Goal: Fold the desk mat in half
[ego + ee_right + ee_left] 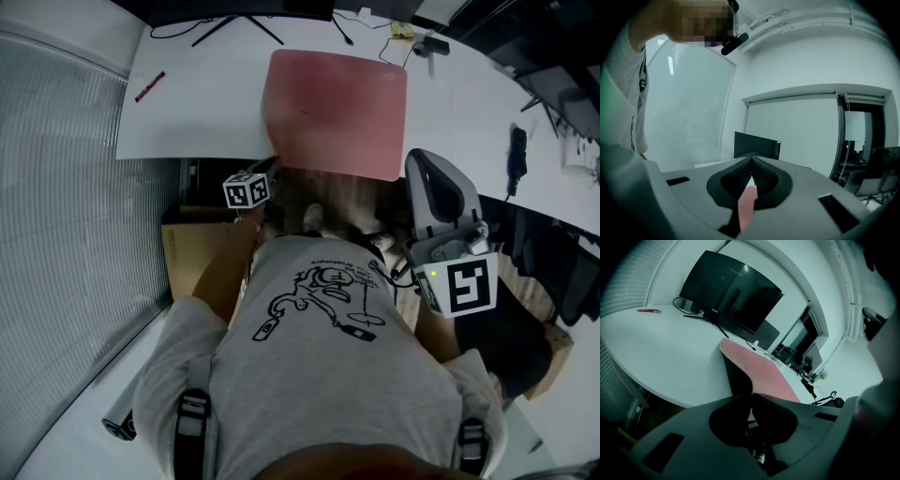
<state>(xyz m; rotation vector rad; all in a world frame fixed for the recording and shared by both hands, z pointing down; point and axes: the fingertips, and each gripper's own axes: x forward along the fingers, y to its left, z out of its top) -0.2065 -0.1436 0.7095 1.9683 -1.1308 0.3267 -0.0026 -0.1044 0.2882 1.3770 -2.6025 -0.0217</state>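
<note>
Nearest is my torso in a gray printed T-shirt (319, 356), which fills the lower head view. A cardboard box (187, 253) stands on the floor to my left, under the desk edge.

**Left tongs** (751, 397)
- State: the jaws are pressed together on the near left corner of the desk mat (337, 103).
- The mat's stitched edge runs straight down into the jaw tips.
- The mat's dark underside (736, 376) shows just above the grip.
- The marker cube (248, 192) sits just in front of the near edge of the desk (197, 103).

**Right tongs** (751, 161)
- State: the jaw tips meet, with a pink strip of the mat pinched edge-on between the pads.
- The strip trails back toward the camera.
- These tongs point level and slightly upward, toward the far wall.
- Their marker cube (464, 286) is at my right side, nearer to me than the left cube.

**Desk mat**
- Colour: pink on the top face.
- Position: lies unfolded on the white desk, directly ahead of me.
- The near edge overhangs the near edge of the desk.
- The far edge lies flat on the desk.

**Farther items on the desk**
- A red pen (149, 86) lies well to the left of the mat.
- A black monitor (731, 291) stands at the far edge, its stand legs (239, 28) splayed beyond the mat's far left corner.
- Cables and small devices (417, 39) lie beyond the mat's far right corner.
</note>
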